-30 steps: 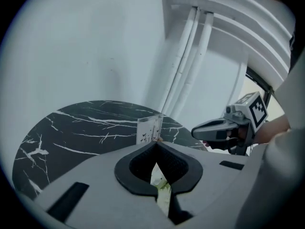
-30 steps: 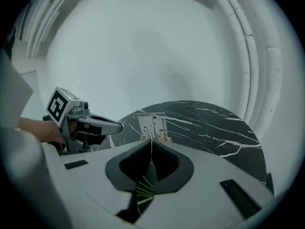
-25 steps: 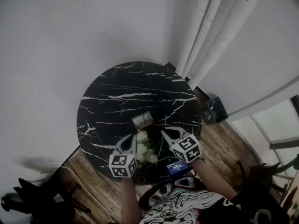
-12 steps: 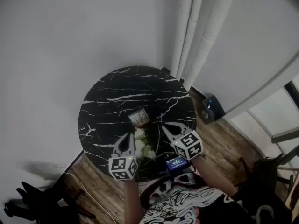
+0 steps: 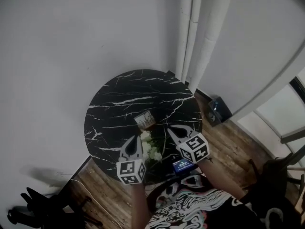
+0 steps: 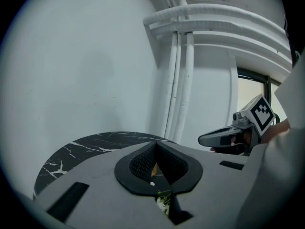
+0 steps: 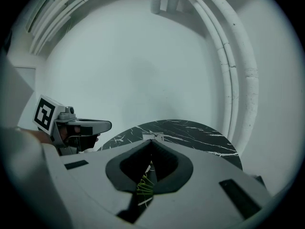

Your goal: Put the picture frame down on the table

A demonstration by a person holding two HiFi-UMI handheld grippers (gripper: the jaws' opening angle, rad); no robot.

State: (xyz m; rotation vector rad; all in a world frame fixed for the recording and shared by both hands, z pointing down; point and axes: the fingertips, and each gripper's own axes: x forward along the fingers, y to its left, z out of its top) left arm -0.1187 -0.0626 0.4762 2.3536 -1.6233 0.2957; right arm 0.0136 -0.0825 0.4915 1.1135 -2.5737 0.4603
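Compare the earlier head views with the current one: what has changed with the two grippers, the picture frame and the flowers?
The left gripper and right gripper appear to have lifted slightly over the near edge of the table. Both are shut and empty, and nothing was taken hold of or let go. The picture frame stays on the table, and the white flowers near it are unmoved.

No word, brand or number can be read anywhere. The only signs are black-and-white square code patterns. They stand on the left cube point(image 5: 130, 171) of the left tongs point(image 5: 133, 140) and on the right cube point(image 5: 195, 148) of the right tongs point(image 5: 171, 130), a blocky pattern on each visible face. A small lit screen point(image 5: 182, 165) just below the right tongs shows pale lines on blue, too small to read. The picture frame point(image 5: 145, 120) on the table point(image 5: 124, 94) shows no legible print.
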